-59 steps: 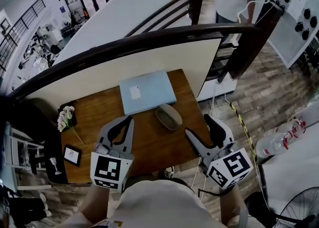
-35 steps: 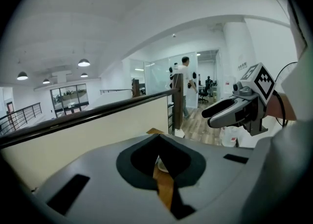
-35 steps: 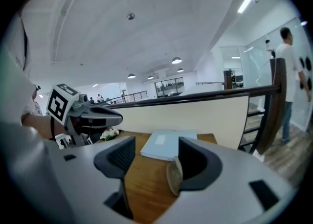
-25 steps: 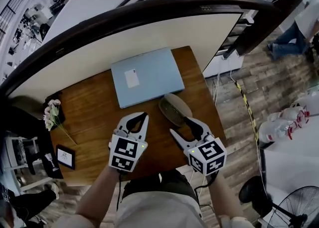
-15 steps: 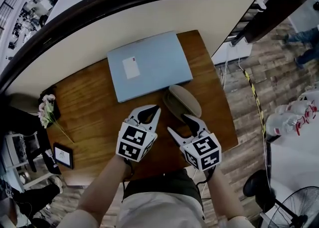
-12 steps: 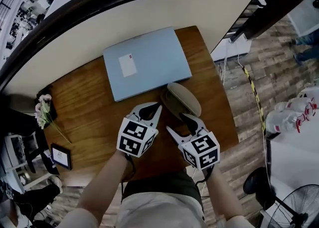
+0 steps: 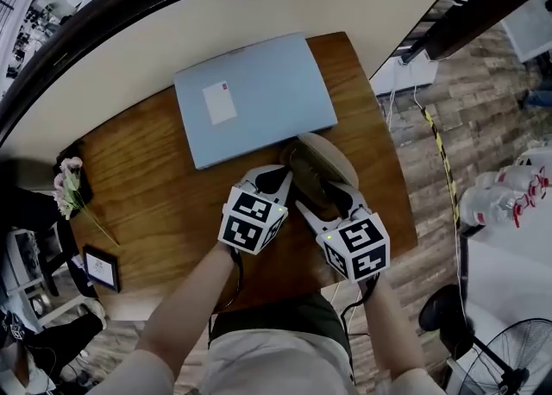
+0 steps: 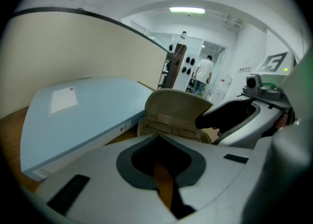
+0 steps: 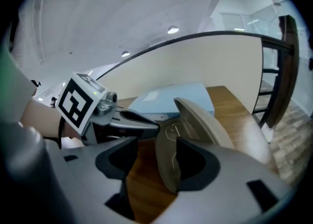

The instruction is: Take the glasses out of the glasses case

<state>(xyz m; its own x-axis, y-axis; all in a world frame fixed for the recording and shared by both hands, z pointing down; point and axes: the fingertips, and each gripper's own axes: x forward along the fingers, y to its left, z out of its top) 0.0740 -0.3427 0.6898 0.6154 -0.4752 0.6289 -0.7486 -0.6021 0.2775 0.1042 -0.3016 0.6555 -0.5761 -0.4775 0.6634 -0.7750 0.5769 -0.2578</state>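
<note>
lowered since a second ago: left gripper [image 7: 274,179], jaws together, empty; right gripper [image 7: 323,197], jaws apart about rim of open glasses case [image 7: 326,154]; glasses [image 8: 171,124] inside.

The left gripper [image 7: 274,178] and right gripper [image 7: 323,201] are pale grey shells with dark-lined jaws. Behind each sits a black-and-white marker cube [image 7: 253,221], trailing a thin black cable [image 7: 234,274]. The person wears a pale shirt [image 7: 276,367].

wooden table [image 7: 138,178] bears a flat blue box [image 7: 254,96] and glasses case [image 7: 326,157] (open).
</note>
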